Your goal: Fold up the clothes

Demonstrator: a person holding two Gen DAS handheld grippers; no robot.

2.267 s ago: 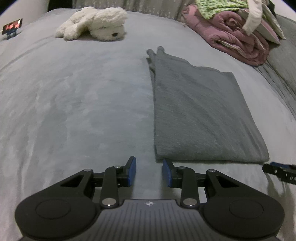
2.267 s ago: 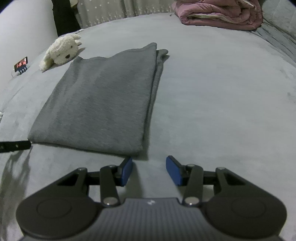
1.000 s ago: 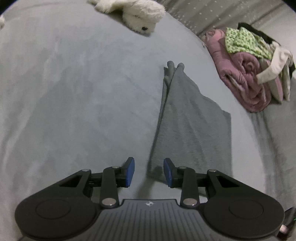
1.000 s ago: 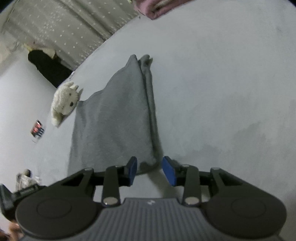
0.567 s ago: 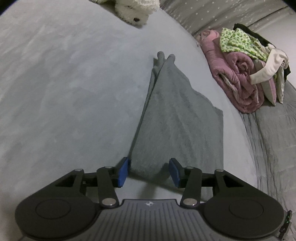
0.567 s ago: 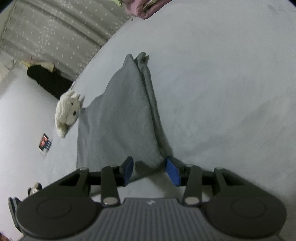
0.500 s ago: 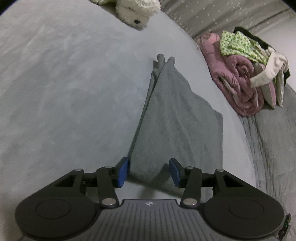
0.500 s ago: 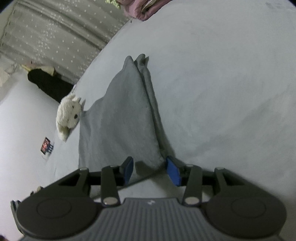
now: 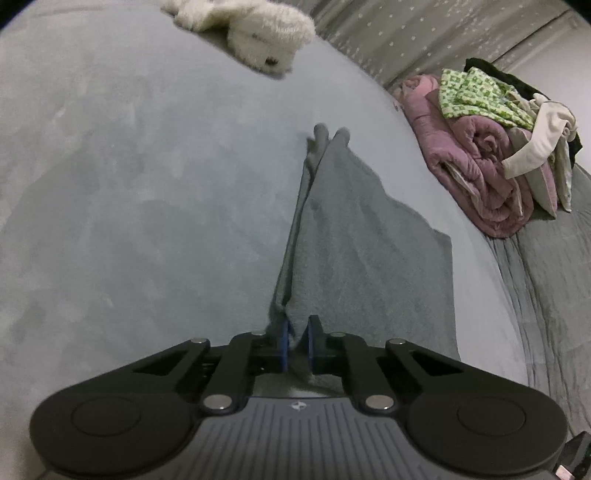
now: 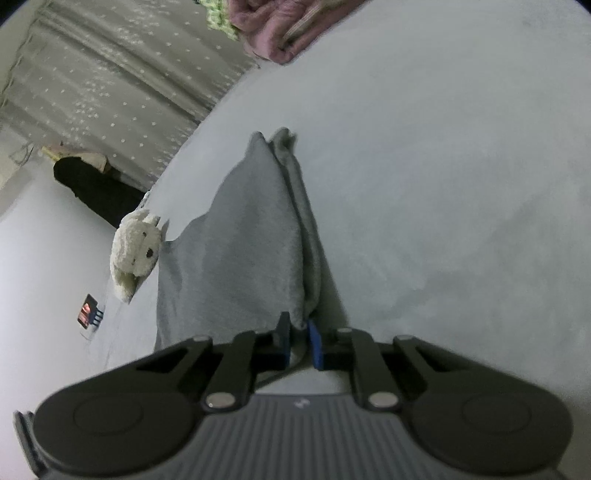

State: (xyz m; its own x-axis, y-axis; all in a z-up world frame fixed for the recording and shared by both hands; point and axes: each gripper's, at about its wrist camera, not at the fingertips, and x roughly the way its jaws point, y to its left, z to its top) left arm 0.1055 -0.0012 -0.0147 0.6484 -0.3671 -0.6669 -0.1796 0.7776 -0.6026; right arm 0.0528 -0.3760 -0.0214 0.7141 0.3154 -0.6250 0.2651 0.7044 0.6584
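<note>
Two near corners of the grey garment (image 9: 369, 251), already folded narrow mid-bed, are pinched by my left gripper (image 9: 296, 341) and right gripper (image 10: 298, 341) (jaws clamped on cloth); the crosswise fold remains.

White plush toy (image 9: 255, 29), pink quilt (image 9: 476, 177), phone (image 10: 88, 312)

grey garment (image 9: 362, 251) | folded lengthwise | flat on bed, near corners lifted
</note>
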